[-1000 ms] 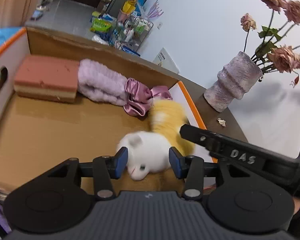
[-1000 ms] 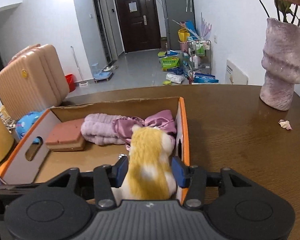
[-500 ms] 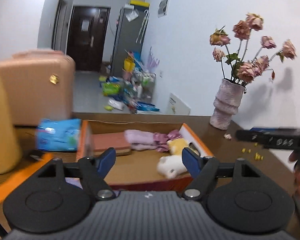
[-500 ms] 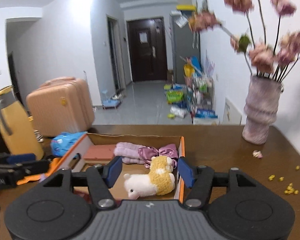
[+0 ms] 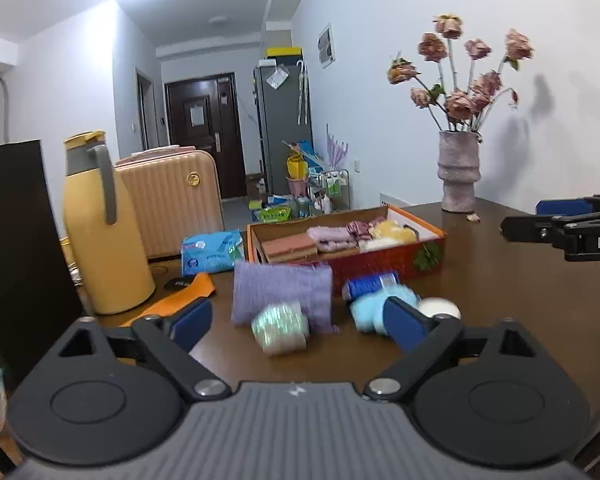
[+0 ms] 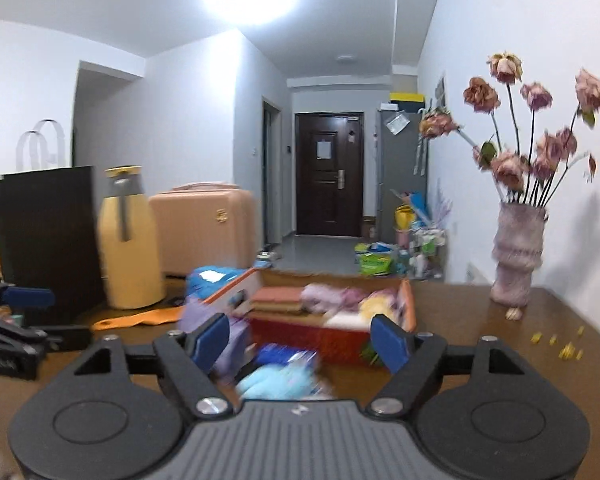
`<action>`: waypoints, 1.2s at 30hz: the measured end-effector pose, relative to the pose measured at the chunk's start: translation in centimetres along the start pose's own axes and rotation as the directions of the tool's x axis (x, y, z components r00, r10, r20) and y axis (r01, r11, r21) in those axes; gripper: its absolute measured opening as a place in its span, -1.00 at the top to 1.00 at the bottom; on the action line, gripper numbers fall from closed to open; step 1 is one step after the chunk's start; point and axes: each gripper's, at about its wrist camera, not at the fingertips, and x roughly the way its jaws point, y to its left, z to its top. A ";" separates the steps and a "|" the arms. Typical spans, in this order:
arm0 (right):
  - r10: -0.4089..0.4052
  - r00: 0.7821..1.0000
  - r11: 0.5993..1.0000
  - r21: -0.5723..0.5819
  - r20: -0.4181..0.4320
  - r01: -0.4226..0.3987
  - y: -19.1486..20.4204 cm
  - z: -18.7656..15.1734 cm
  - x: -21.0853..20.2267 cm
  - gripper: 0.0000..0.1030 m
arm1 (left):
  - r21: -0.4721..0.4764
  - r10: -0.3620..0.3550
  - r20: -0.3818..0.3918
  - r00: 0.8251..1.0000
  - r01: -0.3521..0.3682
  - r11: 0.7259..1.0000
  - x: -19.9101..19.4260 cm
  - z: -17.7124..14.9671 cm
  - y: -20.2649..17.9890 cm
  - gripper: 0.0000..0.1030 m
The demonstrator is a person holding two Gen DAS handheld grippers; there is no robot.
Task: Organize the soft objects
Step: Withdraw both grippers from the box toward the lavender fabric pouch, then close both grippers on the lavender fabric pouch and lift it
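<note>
Both grippers hang over the dark wooden table [image 5: 500, 288], jaws opening and empty: left gripper [image 5: 298, 322], right gripper [image 6: 304, 340]. The orange cardboard box [image 5: 384, 258] near the table's far edge holds the yellow-and-white plush toy [image 5: 392, 234]. A purple fuzzy cloth [image 5: 282, 294] lies in front of the box.

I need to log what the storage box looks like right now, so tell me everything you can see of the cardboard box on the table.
The cardboard box is a shallow, open-topped tray with plain brown inner walls, an orange rim and a red outer front bearing a green leaf print. It sits flat on the brown table, left of the vase. Inside lie a pink sponge block, a lilac fluffy cloth, a satin scrunchie and a yellow-and-white plush toy. Neither gripper touches it.
</note>
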 end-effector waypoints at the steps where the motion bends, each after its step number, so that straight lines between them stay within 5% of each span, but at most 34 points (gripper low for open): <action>1: 0.015 1.000 1.000 0.024 -0.003 -0.015 0.4 -0.9 -0.9 -0.50 | -0.008 0.002 -0.004 1.000 -0.002 1.000 -0.8 -0.9 -0.3 -0.88; 9: 0.061 0.991 0.990 0.131 -0.120 -0.045 2.3 -7.9 -4.8 -0.50 | -0.066 0.020 -0.119 0.993 -0.028 0.997 -2.4 -4.8 -0.4 -0.88; 18: 0.049 0.990 0.988 0.154 -0.134 -0.028 2.0 -8.8 -3.4 -0.50 | -0.100 0.027 -0.143 0.989 -0.041 0.994 1.2 -4.5 0.6 -0.88; 28: 0.137 0.973 0.979 0.176 -0.187 -0.104 1.9 -5.4 7.8 -0.49 | -0.165 0.036 -0.122 0.992 -0.056 0.985 12.6 -0.2 7.5 -0.81; 36: 0.217 0.948 0.971 0.152 -0.234 -0.184 5.3 -1.7 22.0 -0.40 | -0.197 -0.131 -0.165 0.978 0.097 0.976 24.9 0.3 11.5 -0.81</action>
